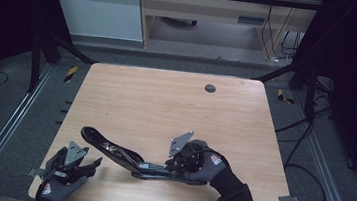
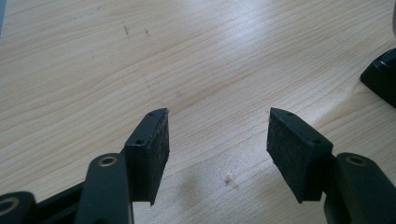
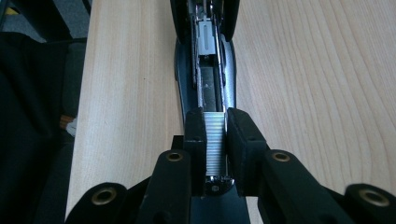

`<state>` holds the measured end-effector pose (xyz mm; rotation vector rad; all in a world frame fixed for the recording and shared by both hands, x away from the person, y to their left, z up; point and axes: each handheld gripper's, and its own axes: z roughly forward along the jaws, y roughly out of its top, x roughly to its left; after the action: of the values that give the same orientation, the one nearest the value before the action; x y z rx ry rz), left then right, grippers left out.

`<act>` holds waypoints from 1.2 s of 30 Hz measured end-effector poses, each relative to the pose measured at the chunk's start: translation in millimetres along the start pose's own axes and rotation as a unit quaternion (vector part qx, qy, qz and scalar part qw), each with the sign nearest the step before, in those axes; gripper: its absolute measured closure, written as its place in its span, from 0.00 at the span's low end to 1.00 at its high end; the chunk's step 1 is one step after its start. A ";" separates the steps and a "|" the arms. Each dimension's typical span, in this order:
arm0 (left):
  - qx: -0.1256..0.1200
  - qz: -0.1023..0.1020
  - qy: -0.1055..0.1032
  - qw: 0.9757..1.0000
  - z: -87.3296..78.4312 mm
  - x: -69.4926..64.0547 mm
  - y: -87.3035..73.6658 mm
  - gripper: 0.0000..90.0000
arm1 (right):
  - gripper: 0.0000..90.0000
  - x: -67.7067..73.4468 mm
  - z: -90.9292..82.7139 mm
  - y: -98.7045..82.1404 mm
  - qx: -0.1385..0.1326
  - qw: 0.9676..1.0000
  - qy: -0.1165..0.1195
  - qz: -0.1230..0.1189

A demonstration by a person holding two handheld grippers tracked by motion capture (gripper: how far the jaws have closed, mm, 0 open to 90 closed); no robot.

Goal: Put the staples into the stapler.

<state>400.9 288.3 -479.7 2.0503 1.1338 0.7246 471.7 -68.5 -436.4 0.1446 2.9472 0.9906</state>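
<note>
Two hand-held grippers are working at the near edge of the table (image 1: 166, 104). In the right gripper view, the right hand-held gripper (image 3: 215, 140) is clamping narrowly on a silver strip of staples (image 3: 215, 135), both pads pressing its sides, directly over the open channel of a black stapler (image 3: 205, 70). The stapler's magazine is running away toward twelve o'clock in that view, with its metal pusher showing further along the channel. In the high view, the right hand-held gripper (image 1: 172, 166) is sitting at about five o'clock on the table, held by a gloved hand (image 1: 207, 164), meeting the stapler's base end. The stapler (image 1: 116, 152) is lying opened out, its top arm reaching toward nine o'clock and tilting upward. The left hand-held gripper (image 1: 93, 164) is resting at seven o'clock, near the stapler's raised arm but apart from it. In the left gripper view, the left hand-held gripper (image 2: 217, 135) is standing wide, holding nothing, bare wood lying between its pads.
</note>
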 end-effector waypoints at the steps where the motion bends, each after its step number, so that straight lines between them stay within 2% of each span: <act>1: 0.000 0.000 0.000 1.000 0.0 0.0 0.0 0.43 | 0.87 -0.6 0.1 -0.3 0.000 1.000 0.002 0.000; 19: 0.001 0.000 0.000 1.000 0.1 0.1 -0.1 0.43 | 0.87 -2.0 0.4 -1.6 -0.003 1.000 0.007 0.005; 25: 0.001 0.000 0.000 1.000 0.1 0.0 0.0 0.43 | 0.83 -1.7 -1.7 -2.5 -0.009 1.000 -0.007 0.011; 30: -0.001 -0.002 -0.001 1.000 -0.3 0.3 -0.1 0.43 | 0.88 -0.3 -5.4 -2.8 -0.019 1.000 -0.018 0.015; 36: -0.004 -0.005 -0.003 1.000 -1.7 0.3 0.2 0.43 | 0.90 2.5 -11.7 -6.3 -0.040 0.997 -0.054 0.040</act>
<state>399.9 289.0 -478.5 2.0370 1.1355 0.7171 468.0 -80.3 -431.0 0.3068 2.8194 1.0709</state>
